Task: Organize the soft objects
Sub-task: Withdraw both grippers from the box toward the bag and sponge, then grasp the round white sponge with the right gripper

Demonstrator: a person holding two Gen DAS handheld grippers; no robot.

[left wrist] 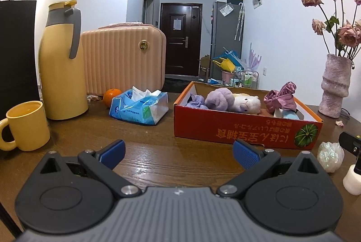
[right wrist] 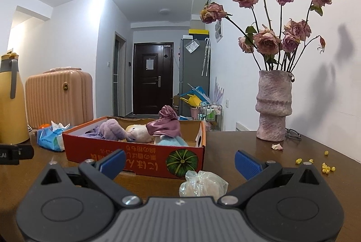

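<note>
My right gripper (right wrist: 179,159) hovers low over the table (right wrist: 243,151) with its jaws spread wide and nothing between them; my left gripper (left wrist: 178,150) is just as wide and empty, held back from the box, I judge to leave the right one room.

The orange cardboard box (right wrist: 135,160) is the biggest piece of the job, one box, open-topped, so it serves as the collecting place. Inside I count roughly five soft things: a purple plush (right wrist: 112,129), a cream plush (right wrist: 137,134), a pink satin scrunchie (right wrist: 165,124) on top of a pale blue item (right wrist: 171,141), and a lavender cloth (left wrist: 195,101) at the far-left end. They overlap, so the count is unsure.

One soft thing lies outside: the iridescent mesh pouf (right wrist: 203,183), on the table just in front of the box and near my right fingers (right wrist: 247,164), probably my next pick.
</note>
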